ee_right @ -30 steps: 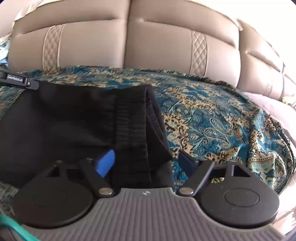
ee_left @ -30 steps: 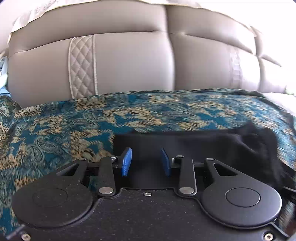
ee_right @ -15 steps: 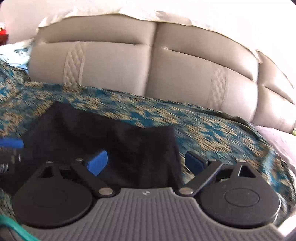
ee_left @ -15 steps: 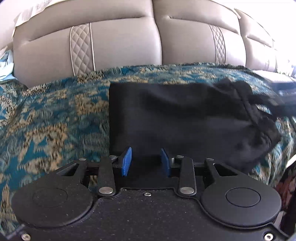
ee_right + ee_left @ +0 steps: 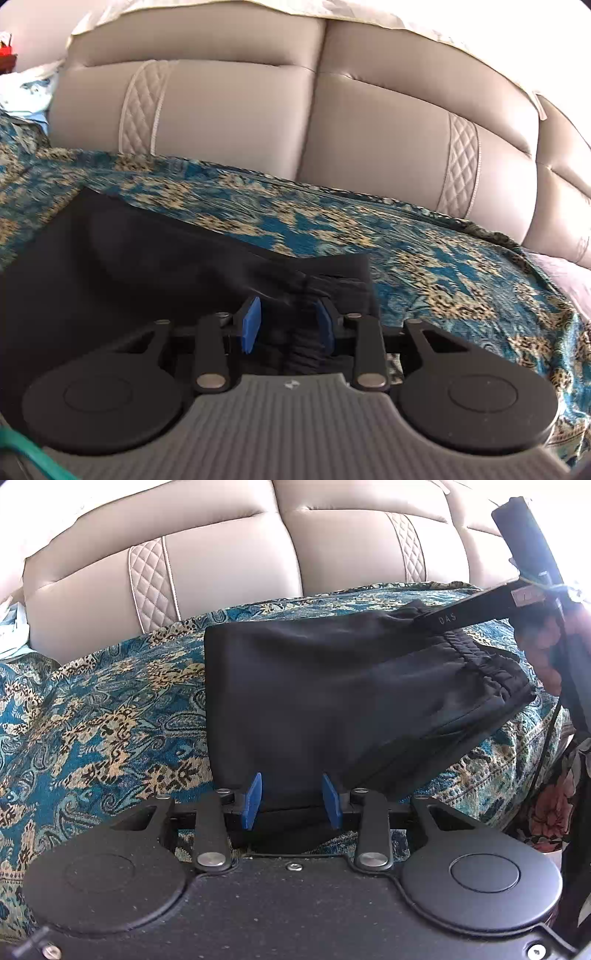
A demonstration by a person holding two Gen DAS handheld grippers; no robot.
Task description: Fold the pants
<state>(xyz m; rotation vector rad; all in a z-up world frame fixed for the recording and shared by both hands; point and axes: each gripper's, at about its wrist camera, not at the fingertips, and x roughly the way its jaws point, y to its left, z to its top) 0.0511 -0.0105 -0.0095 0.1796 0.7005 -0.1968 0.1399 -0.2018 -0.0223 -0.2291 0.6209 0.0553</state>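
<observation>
Nearest in the left wrist view, the left gripper (image 5: 291, 800) has its blue pads (image 5: 253, 800) set a short way apart, with the near edge of the black pants (image 5: 332, 701) lying between them; whether the pads press the cloth cannot be told, since gaps seem to show on both sides. In the right wrist view, the right gripper (image 5: 286, 325) has its blue pads (image 5: 250, 325) drawn in on the gathered waistband of the pants (image 5: 147, 266), and the bunched cloth fills the space between them, so it appears clamped on the fabric. Beyond the left gripper the pants lie as a folded dark slab on the cover (image 5: 92, 720), a teal and gold paisley spread, with a straight fold on the left side and the elastic waistband ruffled at the right. At that right end, one dark finger of the right gripper (image 5: 480, 611) reaches in from the side and meets the waistband, which looks lifted slightly off the cover there. In the right wrist view the pants stretch away to the left over the cover (image 5: 424, 258), flat and smooth apart from the bunching at the pads. Farthest back in both views stands the beige padded backrest (image 5: 229, 565) (image 5: 236, 110), with quilted diamond strips running down it, rising just behind the edge of the cover.
</observation>
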